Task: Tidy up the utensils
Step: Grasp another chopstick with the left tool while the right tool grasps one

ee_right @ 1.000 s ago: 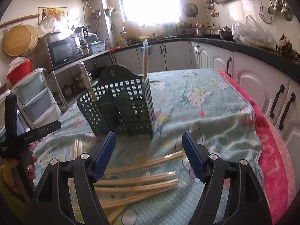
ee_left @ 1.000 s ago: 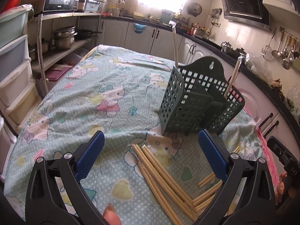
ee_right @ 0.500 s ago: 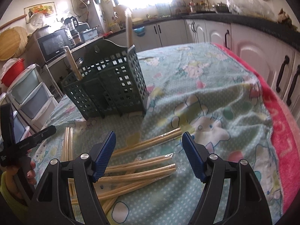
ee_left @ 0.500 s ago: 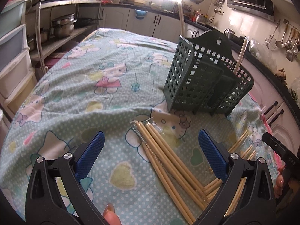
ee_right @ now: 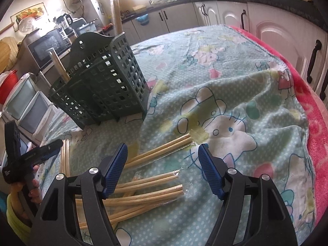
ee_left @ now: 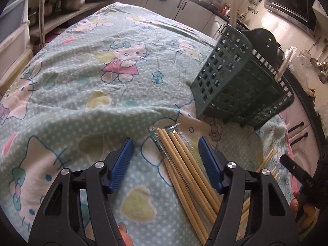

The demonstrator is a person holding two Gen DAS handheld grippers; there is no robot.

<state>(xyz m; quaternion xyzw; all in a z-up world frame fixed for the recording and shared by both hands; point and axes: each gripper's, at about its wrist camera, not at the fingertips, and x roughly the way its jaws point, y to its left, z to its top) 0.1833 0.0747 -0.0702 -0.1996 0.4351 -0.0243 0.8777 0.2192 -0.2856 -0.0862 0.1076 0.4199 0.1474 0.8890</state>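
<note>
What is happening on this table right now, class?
A person is sorting chopsticks into a green basket with a gripper in each hand. The left gripper, jaws just narrowed, straddles a wrapped bundle without pressing on it. The right gripper hangs open above more loose chopsticks on the cloth. Two sticks already stand in the basket.

One green utensil basket (ee_right: 102,82) stands at mid left of the right wrist view, and two wrapped chopstick pairs poke up out of it (ee_right: 59,65). One patterned cloth (ee_right: 235,94) covers the table. Loose chopsticks (ee_right: 151,194) lie fanned across the lower centre, roughly ten sticks, overlapped too much for an exact count. In the left wrist view one bundle (ee_left: 184,164) of about five sticks runs down the lower middle. Two grippers work the scene.
</note>
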